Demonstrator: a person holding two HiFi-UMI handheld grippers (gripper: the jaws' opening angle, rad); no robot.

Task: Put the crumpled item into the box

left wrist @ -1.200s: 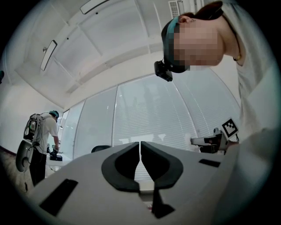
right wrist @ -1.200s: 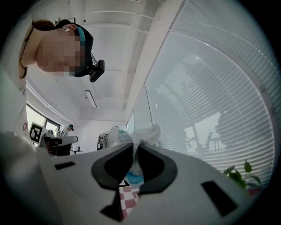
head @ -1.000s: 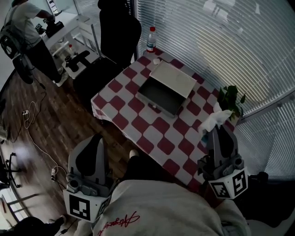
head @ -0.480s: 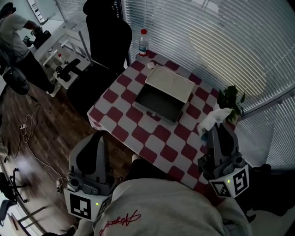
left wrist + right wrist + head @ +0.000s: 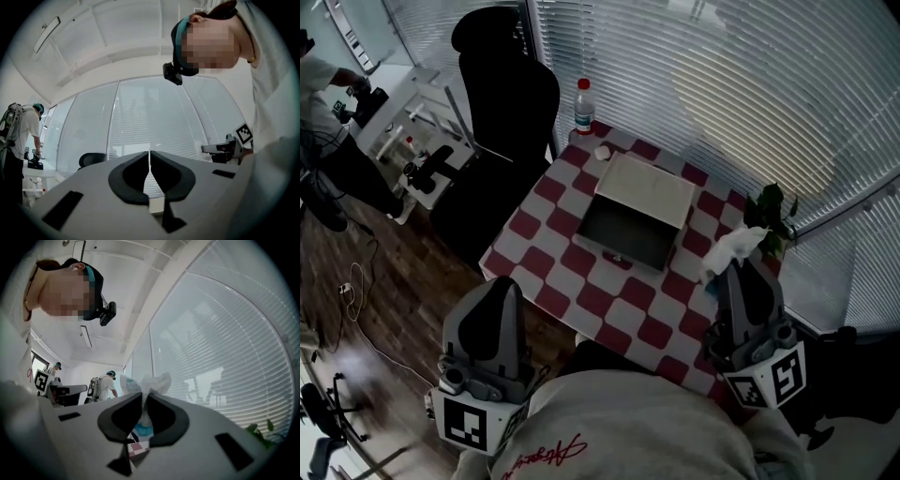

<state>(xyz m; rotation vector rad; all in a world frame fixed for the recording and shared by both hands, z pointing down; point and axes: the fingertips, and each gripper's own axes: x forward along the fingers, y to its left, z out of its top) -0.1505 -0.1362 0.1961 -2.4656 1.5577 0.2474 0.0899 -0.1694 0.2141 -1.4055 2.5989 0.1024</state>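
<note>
Your left tongs are pressed together on nothing. Your right tongs pinch the crumpled item at its waist, and the open box sits on the bench ahead and left of them. The item looks light, soft and springy, so a mid-body pinch suits it.

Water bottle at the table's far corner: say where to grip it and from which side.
Grip the water bottle round its body below the red cap, coming level from the box side: it stands upright, with blinds behind.
</note>
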